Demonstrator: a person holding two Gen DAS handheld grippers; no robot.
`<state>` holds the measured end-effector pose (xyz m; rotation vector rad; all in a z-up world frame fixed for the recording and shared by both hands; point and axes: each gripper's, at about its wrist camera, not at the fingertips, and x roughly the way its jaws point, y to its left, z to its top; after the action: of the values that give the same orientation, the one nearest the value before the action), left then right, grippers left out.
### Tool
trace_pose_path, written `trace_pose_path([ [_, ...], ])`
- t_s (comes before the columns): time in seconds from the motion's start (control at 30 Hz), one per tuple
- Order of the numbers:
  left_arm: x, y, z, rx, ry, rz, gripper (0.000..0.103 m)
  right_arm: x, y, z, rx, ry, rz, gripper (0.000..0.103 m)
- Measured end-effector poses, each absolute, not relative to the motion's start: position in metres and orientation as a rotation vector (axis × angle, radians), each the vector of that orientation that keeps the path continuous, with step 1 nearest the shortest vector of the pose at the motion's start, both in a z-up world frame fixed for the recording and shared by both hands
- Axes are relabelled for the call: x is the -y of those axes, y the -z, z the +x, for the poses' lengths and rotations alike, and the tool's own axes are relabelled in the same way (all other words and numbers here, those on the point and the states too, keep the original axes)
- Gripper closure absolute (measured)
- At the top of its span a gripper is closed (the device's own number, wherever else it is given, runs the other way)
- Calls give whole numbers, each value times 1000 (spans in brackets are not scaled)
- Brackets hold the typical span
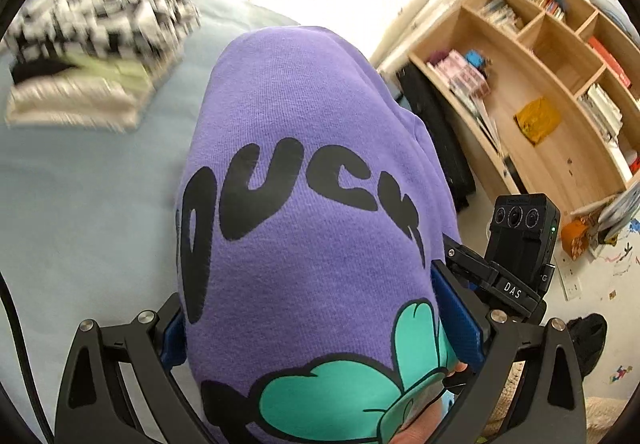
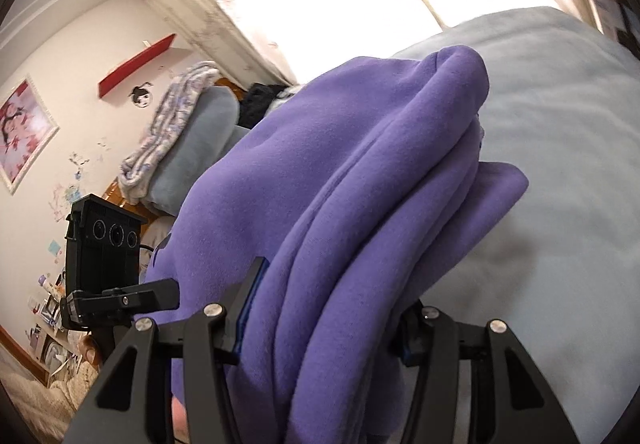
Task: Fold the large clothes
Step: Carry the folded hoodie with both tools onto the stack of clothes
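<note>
Both claws, left [image 1: 320, 328] and right [image 2: 324, 324], clamp the thick, fleecy folded purple sweatshirt [image 1: 304, 172].

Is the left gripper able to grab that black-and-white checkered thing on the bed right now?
Probably not. The left gripper has its jaws full of the purple sweatshirt. The checkered cloth lies apart on the bed, beyond it.

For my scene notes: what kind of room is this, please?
Most likely a bedroom at home: a bed with a pale blue cover, folded clothes stacked on it, and a wooden bookshelf beside it.
</note>
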<state>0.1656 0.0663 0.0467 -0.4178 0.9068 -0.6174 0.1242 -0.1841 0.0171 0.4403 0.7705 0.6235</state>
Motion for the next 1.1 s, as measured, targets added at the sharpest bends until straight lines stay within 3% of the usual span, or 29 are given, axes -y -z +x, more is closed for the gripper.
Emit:
trace_pose_path([
  [0.27,-176,-158,262,-746,534,-325,4,82,-94,232,-644,-732,421,51],
  [0.47,-256,-201,374,-663,492,-265,4,4,-124,350,-549,-785,437,51],
  [0.67,-319,-168,492,-690,468,-287,4,-57,-93,454,-554,-751,467,51],
  [0.83,-341,-79,565,-840,396,-335,4,-80,-16,513,-702,-658,502,50],
  [0.93,-341,-61,564,-770,419,-306,1,-83,29,524,-775,-605,489,46],
  [1.03,-340,-65,562,-763,418,-279,0,-82,26,515,-749,-580,438,34],
  [1.1,-343,-70,560,-768,387,-257,0,-84,18,517,-790,-573,405,33],
])
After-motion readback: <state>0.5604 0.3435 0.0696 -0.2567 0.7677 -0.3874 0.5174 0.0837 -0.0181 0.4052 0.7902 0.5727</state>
